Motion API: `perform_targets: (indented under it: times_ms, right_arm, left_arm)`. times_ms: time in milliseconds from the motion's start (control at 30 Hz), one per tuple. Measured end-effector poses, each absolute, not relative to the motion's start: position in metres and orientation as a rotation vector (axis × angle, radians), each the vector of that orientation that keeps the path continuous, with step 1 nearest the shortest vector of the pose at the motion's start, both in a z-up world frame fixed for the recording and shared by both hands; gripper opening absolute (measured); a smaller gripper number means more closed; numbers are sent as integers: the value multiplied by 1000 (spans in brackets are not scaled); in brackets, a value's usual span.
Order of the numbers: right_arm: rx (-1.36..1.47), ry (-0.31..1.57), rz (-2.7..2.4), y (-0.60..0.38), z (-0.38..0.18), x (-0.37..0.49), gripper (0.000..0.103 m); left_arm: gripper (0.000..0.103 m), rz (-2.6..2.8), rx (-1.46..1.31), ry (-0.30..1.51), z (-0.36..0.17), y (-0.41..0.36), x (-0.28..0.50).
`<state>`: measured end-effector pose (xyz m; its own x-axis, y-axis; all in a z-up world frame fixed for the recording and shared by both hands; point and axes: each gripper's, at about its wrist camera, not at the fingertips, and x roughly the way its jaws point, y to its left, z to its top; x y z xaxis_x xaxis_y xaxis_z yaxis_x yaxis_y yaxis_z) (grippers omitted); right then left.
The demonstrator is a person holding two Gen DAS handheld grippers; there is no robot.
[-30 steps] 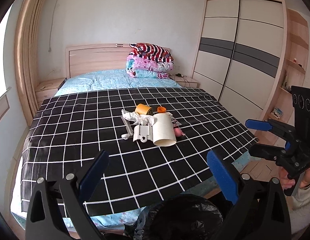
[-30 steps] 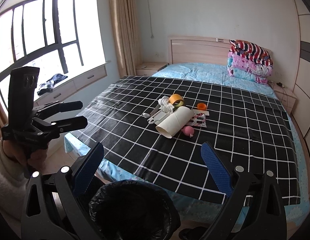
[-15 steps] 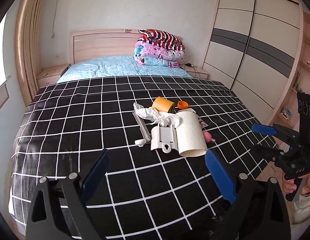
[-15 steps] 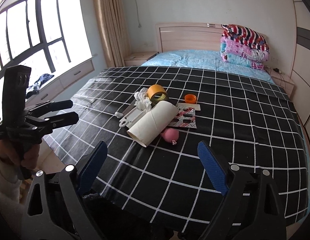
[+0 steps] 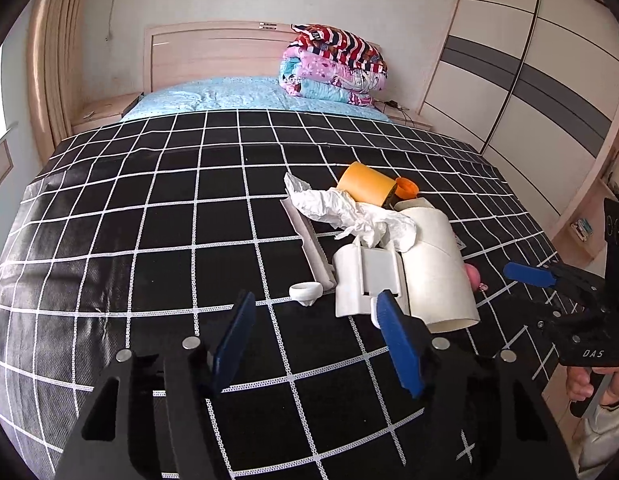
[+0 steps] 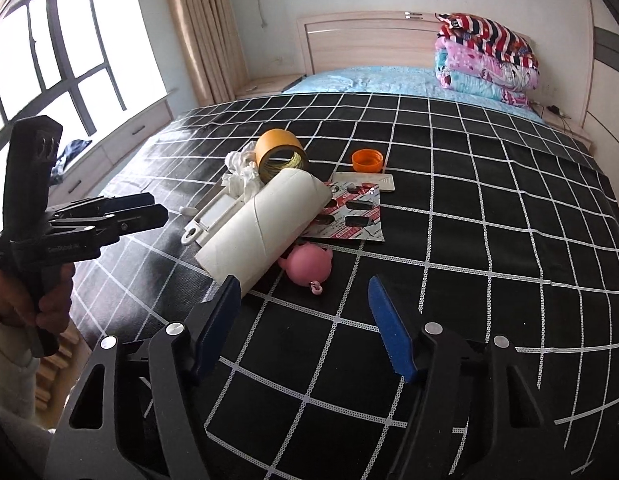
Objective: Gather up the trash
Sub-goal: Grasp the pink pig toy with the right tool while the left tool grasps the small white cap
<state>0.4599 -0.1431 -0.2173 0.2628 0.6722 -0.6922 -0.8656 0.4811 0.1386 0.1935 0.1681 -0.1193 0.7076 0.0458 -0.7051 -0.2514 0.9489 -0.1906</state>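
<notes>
- Nothing looks collected yet: the whole trash pile sits together near the middle of the bed (image 5: 109, 208), on its black grid cover, and no bin shows in either view.
- Left gripper (image 5: 315, 316): released and holding nothing, jaws spread, hovering low over the cover just short of the pile's near edge, where a small white ring (image 5: 306, 291) lies beside a white plastic bracket (image 5: 365, 280).
- Behind those, a crumpled white tissue (image 5: 349, 210) drapes onto a yellow tape roll (image 5: 365, 184), with a wide white tube (image 5: 437, 264) on its side next to them.
- Further right lie a pink toy (image 6: 309, 262), a red blister pack (image 6: 351, 216) and an orange cap (image 6: 366, 160).
- Right gripper (image 6: 303, 304): also released and empty, jaws wide, aimed level at the tube's open end and the pink toy, close but apart.
- Every piece is left to pick up; my guess is the tube or bracket goes first.
</notes>
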Motion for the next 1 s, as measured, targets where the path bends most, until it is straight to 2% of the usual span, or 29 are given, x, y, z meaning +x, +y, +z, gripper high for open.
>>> perform_targets:
  times_ms: [233, 367, 533, 633, 700, 1000]
  right_arm:
    - [-302, 796, 1051, -137, -225, 469, 57]
    - [-319, 791, 1061, -130, -226, 469, 54]
    - [-327, 797, 1070, -125, -229, 472, 43]
    - [-320, 789, 1080, -125, -230, 473, 41]
    - [-314, 794, 1088, -125, -229, 473, 34]
    - [-322, 782, 1066, -133, -223, 463, 33]
  left_arm:
    - [59, 185, -267, 784, -128, 173, 204]
    - [51, 187, -277, 796, -132, 176, 208]
    - [37, 161, -255, 797, -132, 173, 213]
    - [30, 154, -243, 799, -132, 170, 217]
    - [20, 148, -249, 806, -134, 170, 219]
    - [20, 153, -253, 767, -124, 166, 202]
